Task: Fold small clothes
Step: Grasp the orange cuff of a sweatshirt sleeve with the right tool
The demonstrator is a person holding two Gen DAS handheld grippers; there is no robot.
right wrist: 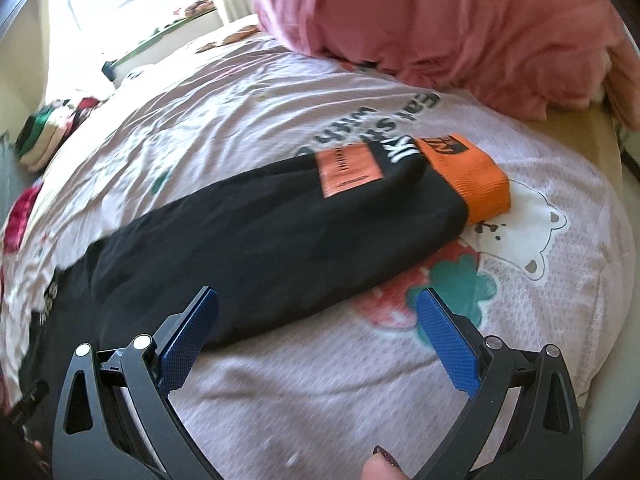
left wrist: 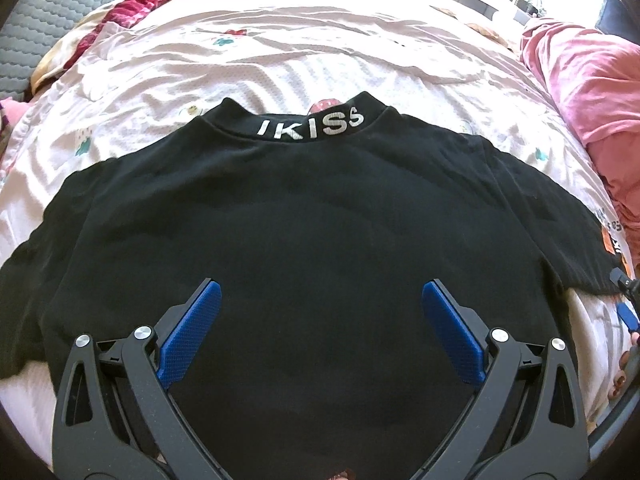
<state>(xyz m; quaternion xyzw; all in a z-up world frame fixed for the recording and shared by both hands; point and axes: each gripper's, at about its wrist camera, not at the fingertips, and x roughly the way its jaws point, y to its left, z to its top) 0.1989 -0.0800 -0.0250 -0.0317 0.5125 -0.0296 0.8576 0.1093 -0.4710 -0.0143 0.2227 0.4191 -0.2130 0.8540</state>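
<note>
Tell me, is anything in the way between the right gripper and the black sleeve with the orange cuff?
Nothing visible is. The right gripper is open just above the black sleeve, whose orange cuff lies flat on the bedsheet. The pink blanket sits beyond the cuff, off to the far side, not across the path.

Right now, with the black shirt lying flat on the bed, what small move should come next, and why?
Probably bring the right claw forward to grip the sleeve near its orange cuff, ready to fold it inward. The shirt lies spread flat, the sleeve stretches out sideways, and both claws are open and hold nothing.
</note>
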